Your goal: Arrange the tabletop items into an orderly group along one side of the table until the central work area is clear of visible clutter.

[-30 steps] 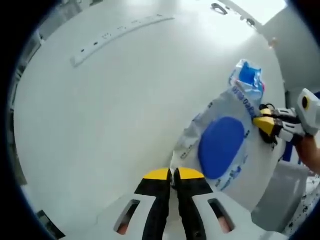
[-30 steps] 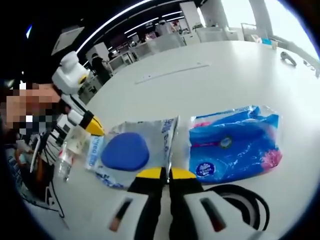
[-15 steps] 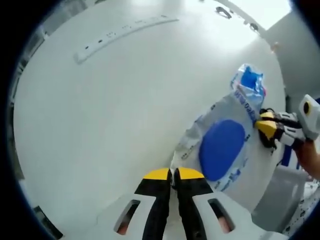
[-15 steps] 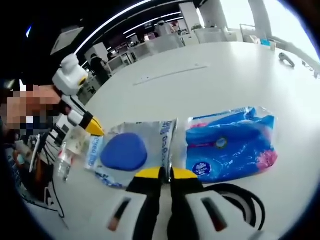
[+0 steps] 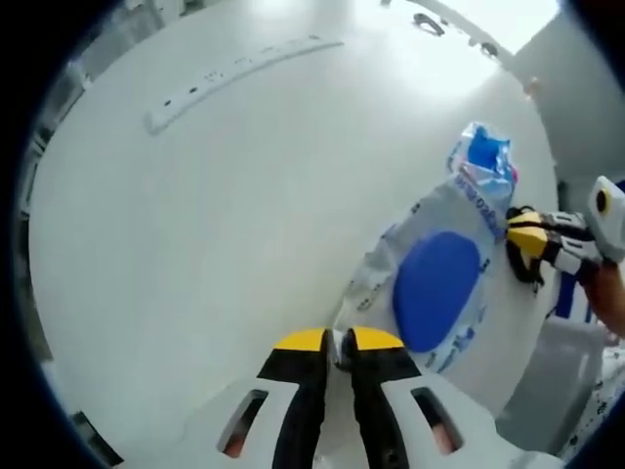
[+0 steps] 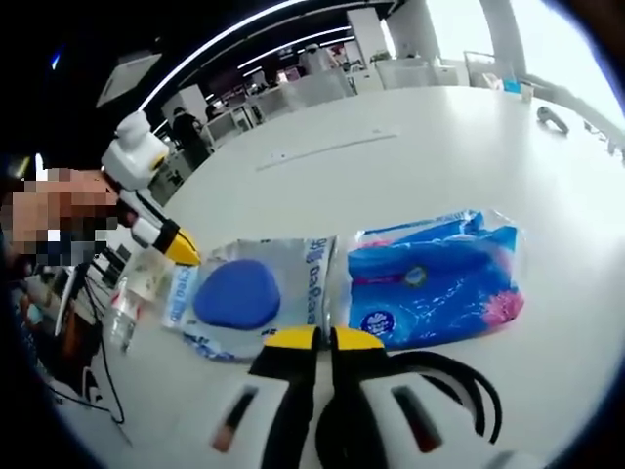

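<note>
Silver plastic pack with blue oval (image 6: 252, 295) now touching blue tissue pack (image 6: 435, 291), both near white table (image 5: 215, 195) edge, left gripper (image 5: 338, 339) and right gripper (image 6: 313, 339) clenched on silver pack's edges, wide bare tabletop beyond

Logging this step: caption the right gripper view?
Right gripper pinching the grey packet beside the blue tissue pack.

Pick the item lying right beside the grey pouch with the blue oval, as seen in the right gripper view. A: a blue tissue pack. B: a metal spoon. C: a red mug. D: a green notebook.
A: a blue tissue pack lies flat next to the grey pouch on the white table.
</note>
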Tool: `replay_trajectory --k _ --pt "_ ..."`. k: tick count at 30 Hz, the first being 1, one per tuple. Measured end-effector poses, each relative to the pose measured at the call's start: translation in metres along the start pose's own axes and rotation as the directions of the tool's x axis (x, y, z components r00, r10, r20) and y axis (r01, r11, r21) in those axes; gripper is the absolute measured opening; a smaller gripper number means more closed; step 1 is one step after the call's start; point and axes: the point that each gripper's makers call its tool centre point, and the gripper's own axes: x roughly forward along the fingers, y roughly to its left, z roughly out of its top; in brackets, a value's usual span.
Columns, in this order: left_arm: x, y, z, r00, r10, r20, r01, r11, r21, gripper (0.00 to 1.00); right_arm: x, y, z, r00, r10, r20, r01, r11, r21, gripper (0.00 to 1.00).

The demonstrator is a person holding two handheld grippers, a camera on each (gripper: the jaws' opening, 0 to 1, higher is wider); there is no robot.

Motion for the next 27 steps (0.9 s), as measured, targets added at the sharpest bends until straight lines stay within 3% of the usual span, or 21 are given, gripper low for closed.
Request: replay_trajectory --k 17,26,27 --pt "-0.001 0.003 -0.001 1.000 0.008 0.017 -0.009 1.000 0.008 0.14 -0.007 -0.001 0.007 1.000 -0.002 0.024 0.002 1.000 -0.014 0.00" --pt "-0.004 0.003 0.003 0.999 0.013 0.039 -0.014 1.000 0.018 0.22 -0.006 0.010 0.009 0.999 0.044 0.031 -0.044 0.999 -0.027 0.04" --pt "-0.005 0.004 0.004 0.999 0.015 0.045 -0.016 1.000 0.021 0.25 -0.005 0.016 0.011 0.997 0.074 0.036 -0.072 0.997 -0.035 0.06"
